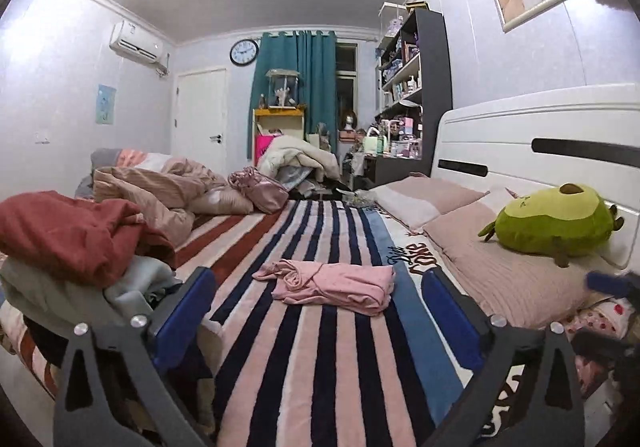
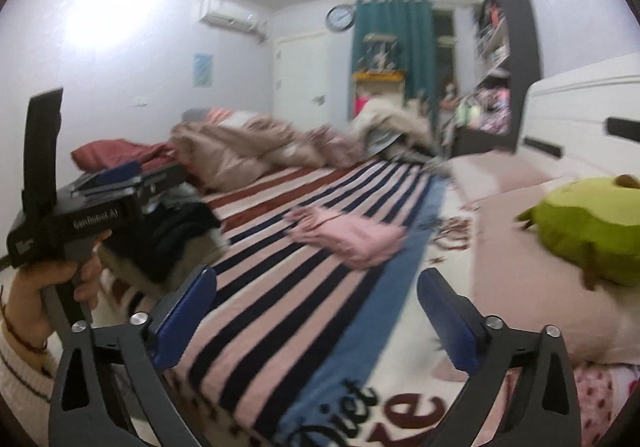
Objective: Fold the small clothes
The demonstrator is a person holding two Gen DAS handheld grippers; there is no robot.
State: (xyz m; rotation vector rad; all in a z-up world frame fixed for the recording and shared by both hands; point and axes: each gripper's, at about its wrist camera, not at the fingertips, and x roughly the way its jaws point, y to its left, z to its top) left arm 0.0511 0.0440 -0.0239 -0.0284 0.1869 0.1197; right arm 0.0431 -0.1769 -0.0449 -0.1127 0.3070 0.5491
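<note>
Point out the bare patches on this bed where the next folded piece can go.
Bare striped blanket lies in front of the pink garment, reaching toward the open left gripper. More runs beyond it, up to the pink bag. Crowded: the clothes pile on the left, and the pillows with the green plush on the right.

It's a bedroom in a home. There's a bed (image 1: 320,327) w/ pillows (image 1: 500,259), a green plush toy (image 1: 556,223), curtains (image 1: 304,79) & a wall clock (image 1: 244,52).

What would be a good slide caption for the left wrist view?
Open left claw faces a folded pink garment on the striped blanket.
</note>
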